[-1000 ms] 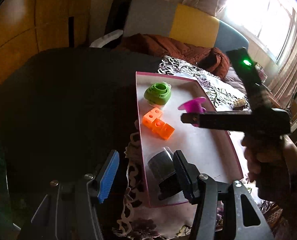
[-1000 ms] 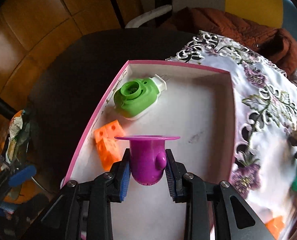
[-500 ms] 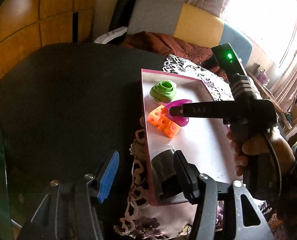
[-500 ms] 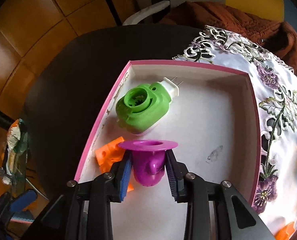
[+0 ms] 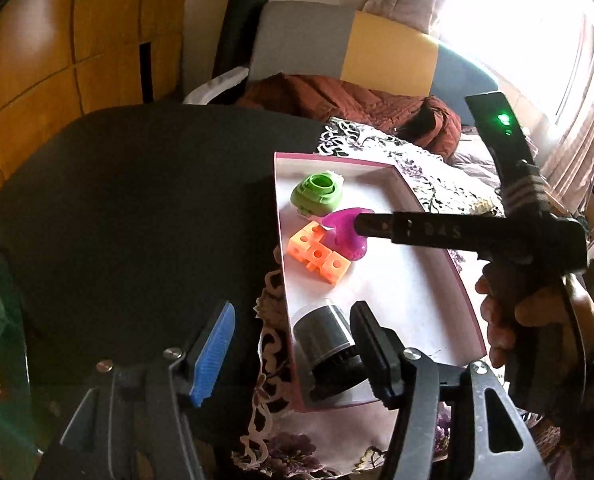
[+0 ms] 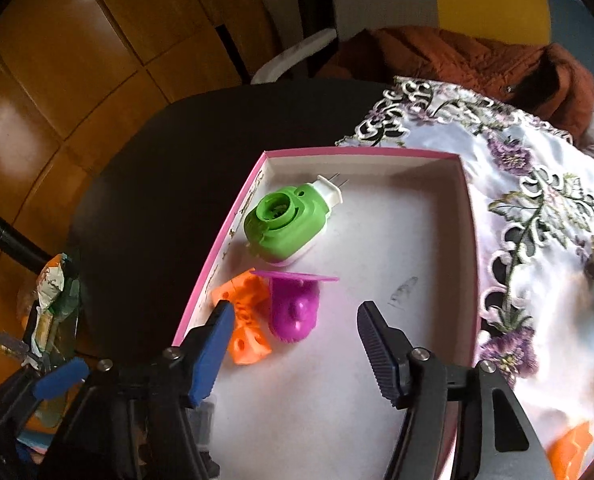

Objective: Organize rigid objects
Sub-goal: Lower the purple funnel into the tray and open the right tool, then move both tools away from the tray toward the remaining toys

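A: What is shown in the left wrist view?

B: The left gripper point(image 5: 293, 344) is seen at the bottom of the frame with its 2 fingers spread apart and nothing clasped. A grey cylinder point(image 5: 324, 334) lies between them, inside the near corner of the pink-rimmed box point(image 5: 467, 304), though contact with either pad cannot be told. Toward the middle of the frame, the purple flanged piece point(image 5: 347, 236) is seen inside the box, just beside the orange block cluster point(image 5: 317, 251). A green plug-in device point(image 5: 317, 193) lies farther up, near the box's far end. From the right edge the right gripper point(image 5: 367, 225) is reached in, held by a hand point(image 5: 533, 320); only 1 finger is seen side-on here, overlapping the purple piece.

A: And the right wrist view?

B: There the right gripper point(image 6: 291, 338) is shown released — its 2 fingers are spread wide at the bottom of the frame, and the purple flanged piece point(image 6: 295, 308) lies free between them, on the box floor, touching neither pad. The orange block cluster point(image 6: 245, 320) is seen at its left, against the box wall point(image 6: 221, 248). The green plug-in device point(image 6: 289, 222) sits just above, at centre frame. A floral tablecloth point(image 6: 537, 216) is spread under the box on the right — the dark table point(image 6: 157, 184) is left bare on the left.
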Tool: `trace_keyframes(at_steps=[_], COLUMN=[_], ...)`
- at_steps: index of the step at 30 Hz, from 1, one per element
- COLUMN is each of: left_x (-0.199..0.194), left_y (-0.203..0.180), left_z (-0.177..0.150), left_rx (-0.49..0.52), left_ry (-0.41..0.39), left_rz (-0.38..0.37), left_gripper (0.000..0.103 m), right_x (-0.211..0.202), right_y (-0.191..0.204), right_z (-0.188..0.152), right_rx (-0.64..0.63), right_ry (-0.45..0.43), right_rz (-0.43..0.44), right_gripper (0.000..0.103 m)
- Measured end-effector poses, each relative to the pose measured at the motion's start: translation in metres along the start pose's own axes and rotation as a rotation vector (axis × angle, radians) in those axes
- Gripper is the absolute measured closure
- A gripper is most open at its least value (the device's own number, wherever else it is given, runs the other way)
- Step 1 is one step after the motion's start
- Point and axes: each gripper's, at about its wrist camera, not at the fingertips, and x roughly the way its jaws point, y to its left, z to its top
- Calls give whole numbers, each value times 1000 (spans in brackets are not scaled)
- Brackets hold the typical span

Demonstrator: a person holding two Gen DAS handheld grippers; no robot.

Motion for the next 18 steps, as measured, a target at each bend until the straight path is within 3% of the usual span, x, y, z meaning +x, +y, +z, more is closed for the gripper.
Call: trace_keyframes(at_steps=[9, 18], left_x=[-9, -9], left_y=[-13, -35], left_z=[4, 12], left_rx=[49, 110], left_ry=[-25, -31], left_rz=[2, -17], left_gripper=[42, 42], right_x=[-43, -87], right_y=[-11, -56], right_z=[-13, -19], right_rx=[-31, 18], right_ry=[-97, -170], right_rz=[-38, -99], right_gripper=[34, 33])
